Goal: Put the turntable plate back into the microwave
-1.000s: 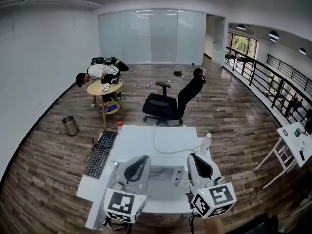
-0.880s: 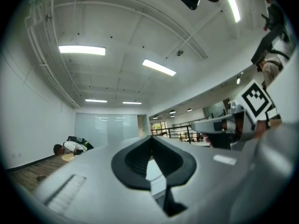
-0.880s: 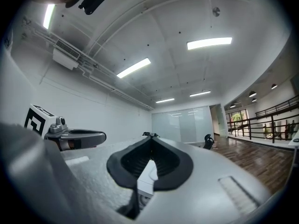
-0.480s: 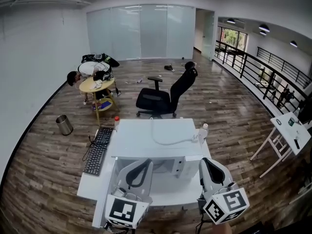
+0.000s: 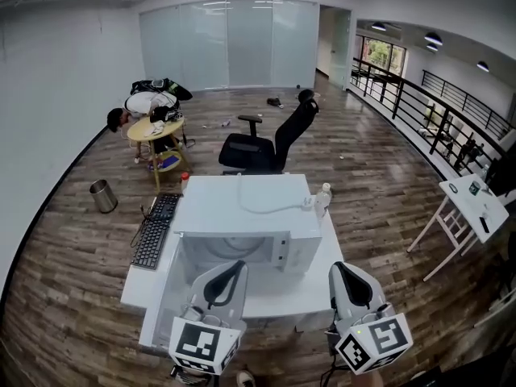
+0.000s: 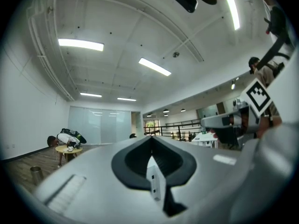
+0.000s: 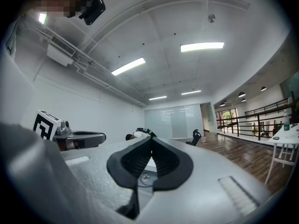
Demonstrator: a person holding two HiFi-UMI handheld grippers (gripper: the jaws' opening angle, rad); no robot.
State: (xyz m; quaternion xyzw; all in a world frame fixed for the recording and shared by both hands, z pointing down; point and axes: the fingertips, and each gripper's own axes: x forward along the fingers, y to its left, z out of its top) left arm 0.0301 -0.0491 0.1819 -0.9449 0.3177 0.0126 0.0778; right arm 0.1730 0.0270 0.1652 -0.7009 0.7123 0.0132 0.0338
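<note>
A white microwave stands on the white table, its front facing me. Its cavity is open, and a pale curved shape shows inside; I cannot tell if that is the turntable plate. A white panel, apparently the open door, hangs at the front left. My left gripper is shut and empty, just before the cavity. My right gripper is shut and empty too, right of the control panel. In the gripper views, the left gripper and the right gripper show closed jaws with nothing between them.
A cable lies on top of the microwave beside a bottle. A black keyboard hangs off the table's left side. Behind stand an office chair, a bin and a person at a round table.
Both grippers have drawn back toward me, away from the microwave. The view has tipped, so the microwave's open front now shows.
</note>
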